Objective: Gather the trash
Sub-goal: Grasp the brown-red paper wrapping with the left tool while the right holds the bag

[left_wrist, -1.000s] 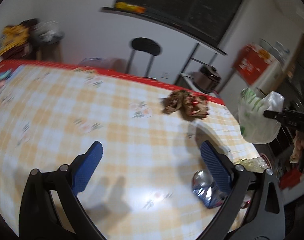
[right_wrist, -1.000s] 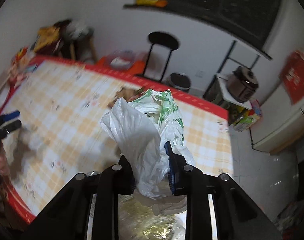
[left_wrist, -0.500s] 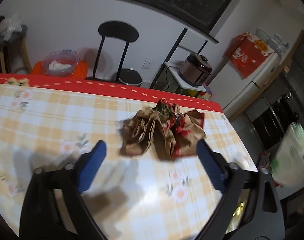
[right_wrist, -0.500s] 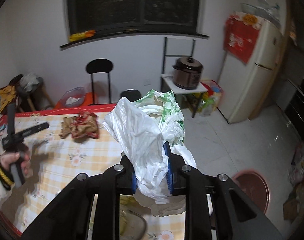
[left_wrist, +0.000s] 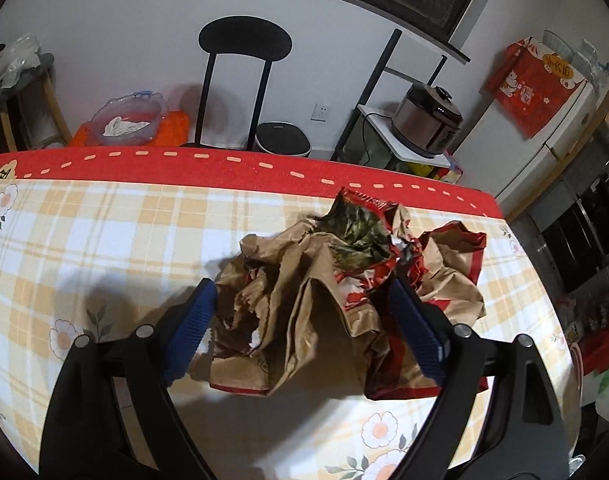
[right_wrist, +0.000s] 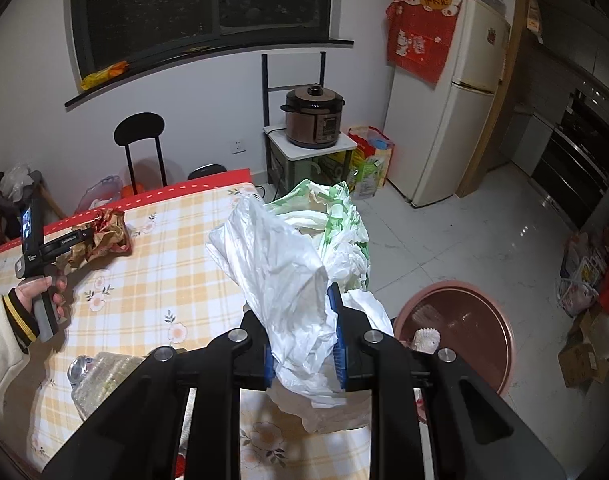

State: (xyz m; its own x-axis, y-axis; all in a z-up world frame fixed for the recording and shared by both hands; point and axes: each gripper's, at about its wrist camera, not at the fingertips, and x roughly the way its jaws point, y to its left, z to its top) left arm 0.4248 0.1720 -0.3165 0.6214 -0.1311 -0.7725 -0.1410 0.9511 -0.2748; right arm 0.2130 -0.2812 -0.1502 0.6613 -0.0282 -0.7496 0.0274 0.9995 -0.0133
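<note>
A crumpled brown-and-red paper bag (left_wrist: 304, 300) lies near the far right corner of the checked table (left_wrist: 104, 240). My left gripper (left_wrist: 300, 286) reaches down over it, its blue fingers on either side of the paper. Its jaws are opening and I see no squeeze on the paper. In the right wrist view the same paper bag (right_wrist: 104, 240) sits under the left gripper (right_wrist: 84, 236), which a hand in a cream sleeve holds. My right gripper (right_wrist: 296, 304) is shut on a white-and-green plastic bag (right_wrist: 280, 256) that stands up above its fingers, beside the table's right edge.
A flattened can and a clear plastic container (right_wrist: 100, 372) lie at the table's near edge. A reddish basin (right_wrist: 464, 320) sits on the floor to the right. A black chair (left_wrist: 244, 80), a rice cooker (right_wrist: 314, 120) and a fridge (right_wrist: 456, 120) stand beyond the table.
My left gripper has travelled across the table and down to the paper bag, which now sits between its fingers. My right gripper has swung and rolled while keeping hold of the plastic bag.
</note>
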